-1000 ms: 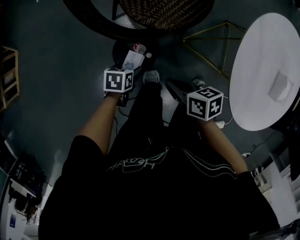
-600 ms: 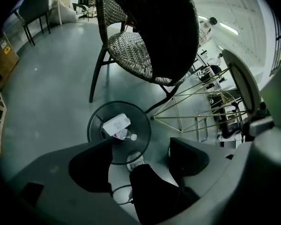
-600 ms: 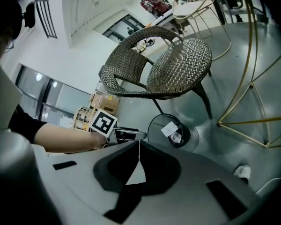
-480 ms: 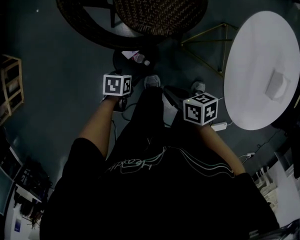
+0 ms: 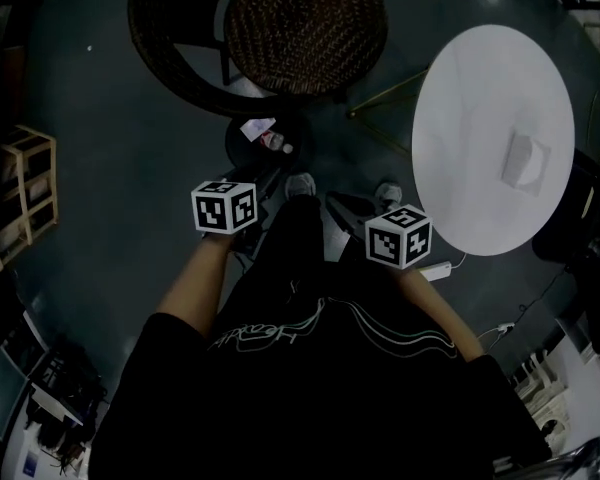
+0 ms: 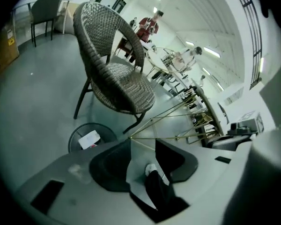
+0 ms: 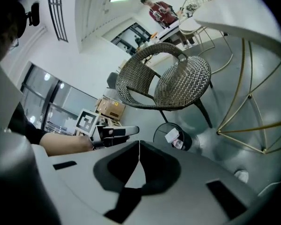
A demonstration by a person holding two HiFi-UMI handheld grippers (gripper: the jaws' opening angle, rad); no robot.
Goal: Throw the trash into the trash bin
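- Now the left gripper (image 6: 143, 146) hangs above the floor beside the trash bin (image 5: 265, 143). Its jaws stand partly apart and have just been closing. Nothing is between them; only the person's shoe (image 6: 151, 169) shows through the gap.
- The trash bin is a round dark one on the floor, just in front of the person's feet and right below the front edge of the wicker chair (image 5: 305, 28).
- Inside it lies the trash: a white sheet of paper (image 5: 257, 127) with some red on it towards the left, and a clear plastic bottle (image 5: 277, 143) just to its right. Both are well inside the rim.
- Further right, the right gripper (image 7: 139, 146) has its jaws pressed together with nothing between them.
- At the far right stands a round white table (image 5: 470, 88) on gold wire legs (image 7: 253, 102), with a small white object (image 5: 525, 160) on its top.
- A second ago the paper stood upright at the left gripper's tip, over the bin. It now lies flat in the bin, and that gripper has drawn back towards the person. The right gripper's jaws are together as before.
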